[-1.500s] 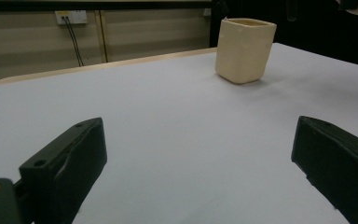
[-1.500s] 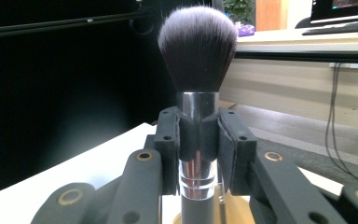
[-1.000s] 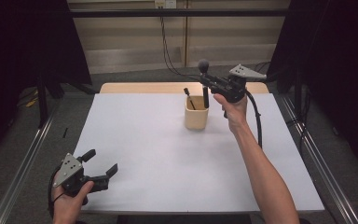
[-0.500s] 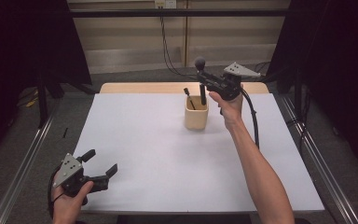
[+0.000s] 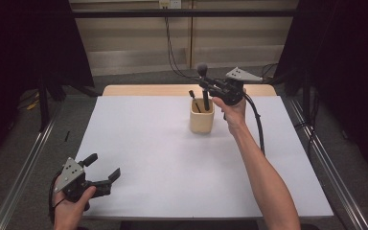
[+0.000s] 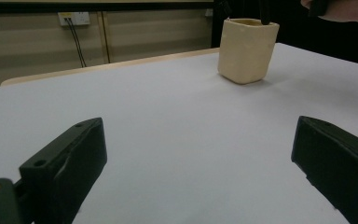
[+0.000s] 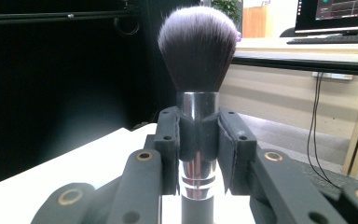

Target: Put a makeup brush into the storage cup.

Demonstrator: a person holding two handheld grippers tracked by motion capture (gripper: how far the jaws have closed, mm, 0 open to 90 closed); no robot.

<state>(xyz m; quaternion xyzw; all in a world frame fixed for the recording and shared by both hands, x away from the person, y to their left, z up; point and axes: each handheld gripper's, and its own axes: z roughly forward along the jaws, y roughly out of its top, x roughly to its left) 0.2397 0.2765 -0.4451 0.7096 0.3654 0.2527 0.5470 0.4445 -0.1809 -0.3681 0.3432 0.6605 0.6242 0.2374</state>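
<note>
job: makeup brush going into the cream cup, judging by what the right tool carries and where it sits.
right tool [image 5: 207,87]: clamped on the brush [image 7: 197,70], pads on the silver ferrule just under the bristles. Grip looks square in the right gripper view, brush upright, bristle head up.
brush position: in the high view the handle runs down from the tool toward the mouth of the cup [image 5: 201,116], lower end at or just inside the rim. Can't tell if the tip has reached the bottom.
cup: cream, upright, far half of the bench [image 5: 172,158], right of centre. Already holds another dark stick-like item [image 5: 194,100] leaning to the left side; can't make out what it is.
left tool [image 5: 101,173]: jaws wide apart, nothing between them, parked low at the near left corner of the bench. Its own view looks across bare white surface to the cup [image 6: 247,49], well apart from it.
done: brush picked up, carried over the cup, aligned vertical.
left: finish lowering, let go, pull the right tool clear.
risk: my read, the second item leaves limited room in the cup; a tilted drop could knock it or tip the cup.
progress: late stage, release pending.
</note>
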